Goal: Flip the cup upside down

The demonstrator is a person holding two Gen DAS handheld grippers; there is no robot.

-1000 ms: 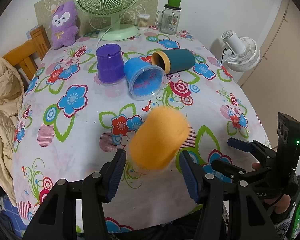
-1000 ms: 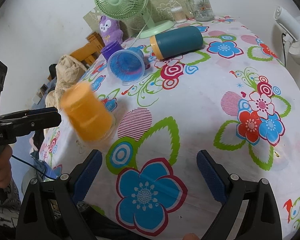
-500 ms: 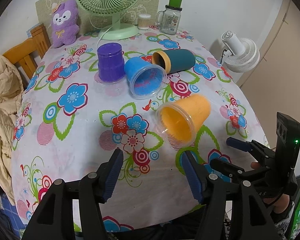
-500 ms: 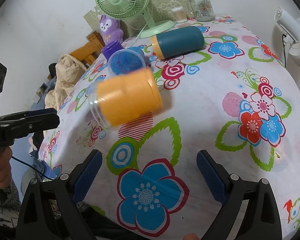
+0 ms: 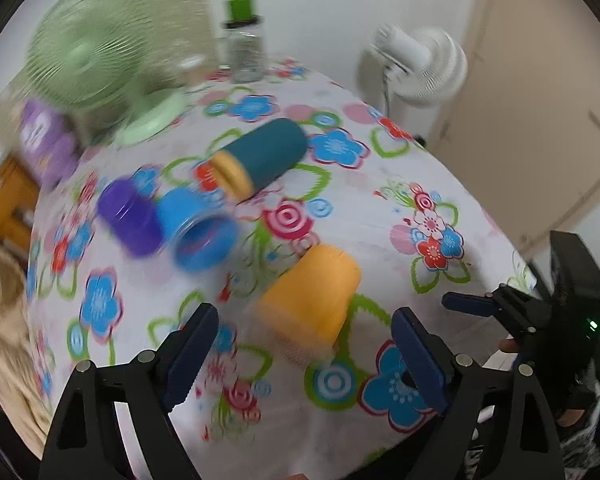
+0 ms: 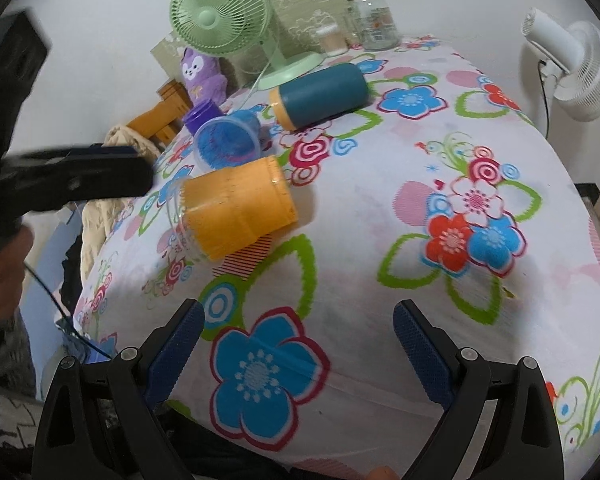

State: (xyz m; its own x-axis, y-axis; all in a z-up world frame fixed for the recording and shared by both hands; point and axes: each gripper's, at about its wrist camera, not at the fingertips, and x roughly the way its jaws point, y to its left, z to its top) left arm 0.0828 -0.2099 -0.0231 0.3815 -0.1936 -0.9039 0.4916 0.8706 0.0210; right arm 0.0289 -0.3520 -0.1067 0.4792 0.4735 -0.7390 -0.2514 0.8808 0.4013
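An orange cup (image 5: 312, 296) lies on its side on the floral tablecloth, its clear rim toward my left gripper; it also shows in the right wrist view (image 6: 236, 208). My left gripper (image 5: 306, 356) is open and empty, just short of the cup's rim. My right gripper (image 6: 298, 352) is open and empty over the table's near edge, well in front of the cup. A blue cup (image 5: 198, 232) and a teal cup (image 5: 260, 158) lie on their sides farther back. A purple cup (image 5: 130, 220) stands upside down beside the blue one.
A green desk fan (image 6: 224, 12), a purple plush toy (image 6: 200, 74) and a glass jar with a green lid (image 6: 370, 12) stand at the back of the table (image 6: 420, 248). A white fan (image 6: 572, 64) stands off the table to the right. A wooden chair (image 6: 160, 116) is at left.
The orange cup left my left gripper, tumbled and now lies on its side on the cloth. My left gripper swung right and moved closer; the view is blurred. The right gripper barely moved.
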